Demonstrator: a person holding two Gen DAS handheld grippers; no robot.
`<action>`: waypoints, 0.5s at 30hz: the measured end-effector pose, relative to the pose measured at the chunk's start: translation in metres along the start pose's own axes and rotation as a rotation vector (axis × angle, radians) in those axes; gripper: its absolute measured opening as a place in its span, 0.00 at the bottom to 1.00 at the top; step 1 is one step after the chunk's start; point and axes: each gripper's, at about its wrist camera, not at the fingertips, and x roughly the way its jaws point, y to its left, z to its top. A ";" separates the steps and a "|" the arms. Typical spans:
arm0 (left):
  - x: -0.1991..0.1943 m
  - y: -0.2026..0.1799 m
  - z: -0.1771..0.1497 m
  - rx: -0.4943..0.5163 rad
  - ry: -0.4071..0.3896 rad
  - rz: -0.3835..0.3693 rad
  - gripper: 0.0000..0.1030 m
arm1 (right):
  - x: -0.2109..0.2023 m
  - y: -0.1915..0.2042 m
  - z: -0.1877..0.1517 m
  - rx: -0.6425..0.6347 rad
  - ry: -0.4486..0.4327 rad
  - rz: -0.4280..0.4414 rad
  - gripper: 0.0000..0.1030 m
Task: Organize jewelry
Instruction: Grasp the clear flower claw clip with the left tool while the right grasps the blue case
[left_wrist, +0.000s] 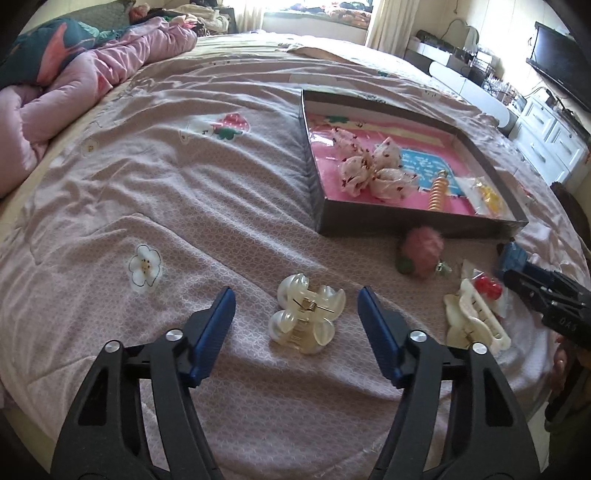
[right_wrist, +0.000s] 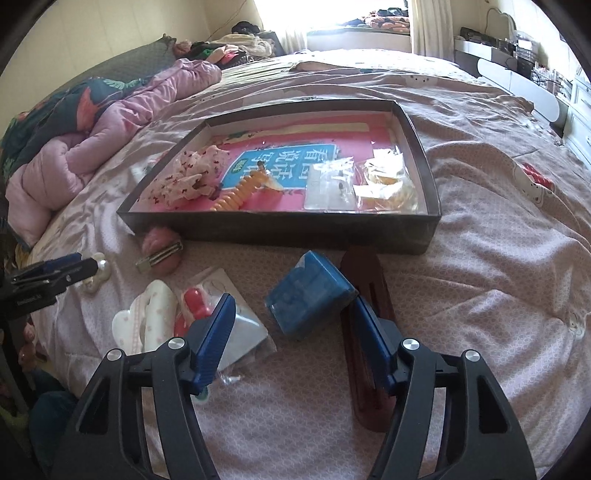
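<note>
Left wrist view: the left gripper (left_wrist: 295, 321) has its jaws apart around the pearl claw clip (left_wrist: 304, 314) on the bed (left_wrist: 184, 206), not touching. Light, rigid, slippery plastic, so probably best pinched across its hinge. The right gripper (right_wrist: 291, 334) brackets a blue block (right_wrist: 308, 301), jaws apart.

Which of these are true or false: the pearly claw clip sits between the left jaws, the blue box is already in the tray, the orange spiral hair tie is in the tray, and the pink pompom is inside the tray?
1. The pearly claw clip lies on the bedspread between the left gripper's jaws. True; the pads do not press on it.
2. The blue box is in the tray. False: it lies on the bedspread in front of the tray, near the right gripper.
3. The orange spiral hair tie is in the tray. True.
4. The pink pompom is inside the tray. False: it lies outside, against the tray's near wall.
</note>
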 end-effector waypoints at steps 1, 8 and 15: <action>0.002 0.000 0.000 0.000 0.009 -0.005 0.54 | 0.001 0.001 0.001 0.000 -0.001 0.005 0.57; 0.009 -0.004 0.000 0.025 0.034 -0.022 0.38 | 0.016 0.010 0.008 0.000 0.021 0.012 0.45; 0.014 -0.007 0.002 0.043 0.038 -0.017 0.32 | 0.027 0.011 0.016 0.025 0.035 0.013 0.38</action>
